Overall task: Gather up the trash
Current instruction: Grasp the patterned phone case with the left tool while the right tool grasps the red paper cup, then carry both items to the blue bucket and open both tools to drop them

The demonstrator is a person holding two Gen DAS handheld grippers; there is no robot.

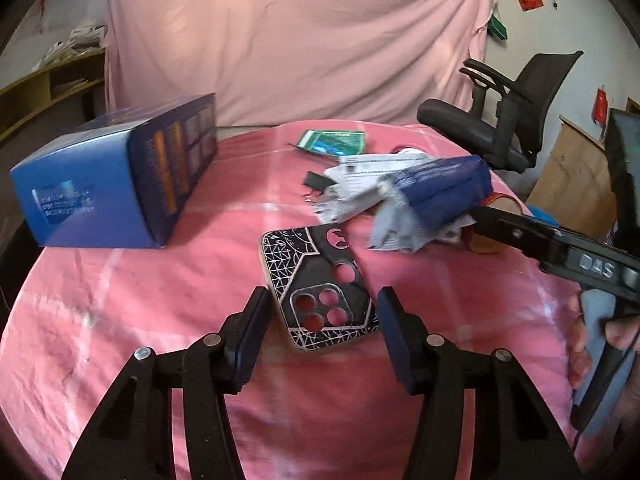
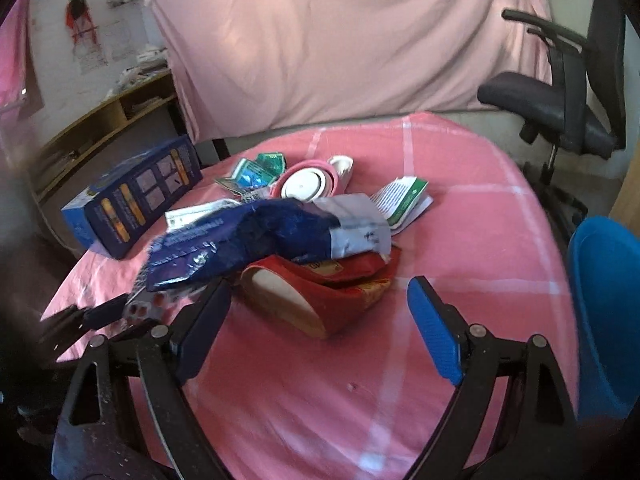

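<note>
My left gripper (image 1: 322,332) is spread wide with nothing between its pads, straddling the near end of a black phone case (image 1: 320,292) that lies flat on the pink tablecloth (image 1: 160,320). My right gripper (image 2: 316,320) is also wide open and holds nothing; its tips flank the near end of a red carton (image 2: 320,292) lying on its side.

The trash sits heaped around that carton: a crumpled dark blue foil wrapper (image 2: 240,240) drapes over its top and reaches left, grey and white papers (image 2: 360,228) lie just behind it, a round pink and white container (image 2: 308,184) lies further back, and green sachets (image 2: 256,172) lie to the container's left. A blue cardboard box (image 2: 132,204) lies well left of the carton, at the table's edge. A black office chair (image 2: 560,100) stands beyond it to the right.
</note>
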